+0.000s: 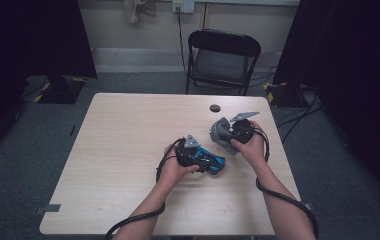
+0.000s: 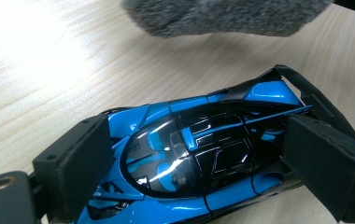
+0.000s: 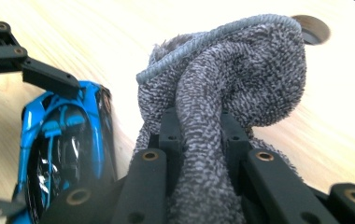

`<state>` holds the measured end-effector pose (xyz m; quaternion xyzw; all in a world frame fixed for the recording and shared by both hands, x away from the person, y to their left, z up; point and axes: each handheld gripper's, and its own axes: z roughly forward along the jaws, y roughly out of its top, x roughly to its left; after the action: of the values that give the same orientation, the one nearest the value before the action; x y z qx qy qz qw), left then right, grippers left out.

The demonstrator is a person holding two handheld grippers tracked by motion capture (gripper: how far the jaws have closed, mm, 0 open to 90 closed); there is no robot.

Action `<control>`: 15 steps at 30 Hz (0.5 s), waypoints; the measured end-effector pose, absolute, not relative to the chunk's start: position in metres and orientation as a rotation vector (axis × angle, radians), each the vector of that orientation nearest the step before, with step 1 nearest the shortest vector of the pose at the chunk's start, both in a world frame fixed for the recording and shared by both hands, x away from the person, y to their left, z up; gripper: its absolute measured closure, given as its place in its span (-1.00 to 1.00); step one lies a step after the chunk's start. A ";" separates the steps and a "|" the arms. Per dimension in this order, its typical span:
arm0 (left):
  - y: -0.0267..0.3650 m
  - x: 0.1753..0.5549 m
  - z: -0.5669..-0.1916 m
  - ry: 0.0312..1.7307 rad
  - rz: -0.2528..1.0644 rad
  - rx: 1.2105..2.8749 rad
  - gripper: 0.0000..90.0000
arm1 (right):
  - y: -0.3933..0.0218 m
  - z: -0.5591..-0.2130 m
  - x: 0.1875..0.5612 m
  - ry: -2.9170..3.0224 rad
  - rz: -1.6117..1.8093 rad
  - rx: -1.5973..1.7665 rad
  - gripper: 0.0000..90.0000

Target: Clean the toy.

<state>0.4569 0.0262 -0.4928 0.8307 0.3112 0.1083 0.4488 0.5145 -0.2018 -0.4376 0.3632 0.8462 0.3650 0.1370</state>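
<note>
A blue and black toy car lies on the wooden table, right of centre. My left gripper is shut on it. In the left gripper view the black pads press the sides of the car, and the gripper spans its glossy cabin. My right gripper is shut on a bunched grey towel cloth, held just beyond the car. In the right gripper view the cloth bulges up between the gripper jaws, with the car at the left.
A round cable hole sits in the table beyond the cloth. A black folding chair stands behind the far edge. Dark curtains hang on both sides, and cables lie on the floor at the right. Bare tabletop stretches to the left.
</note>
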 end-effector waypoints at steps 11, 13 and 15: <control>0.026 0.457 -0.492 0.773 0.265 2.058 -0.82 | -0.175 -0.448 0.535 2.466 1.064 1.031 0.69; 0.026 0.457 -0.493 0.770 0.267 2.054 -0.82 | -0.169 -0.452 0.538 2.475 1.063 1.025 0.69; 0.027 0.456 -0.493 0.770 0.269 2.053 -0.82 | -0.163 -0.454 0.539 2.478 1.063 1.022 0.69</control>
<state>0.4564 0.0265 -0.4932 0.8300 0.3114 0.1089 0.4496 0.5390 -0.1633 -0.4538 0.3514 0.8521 0.3658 0.1288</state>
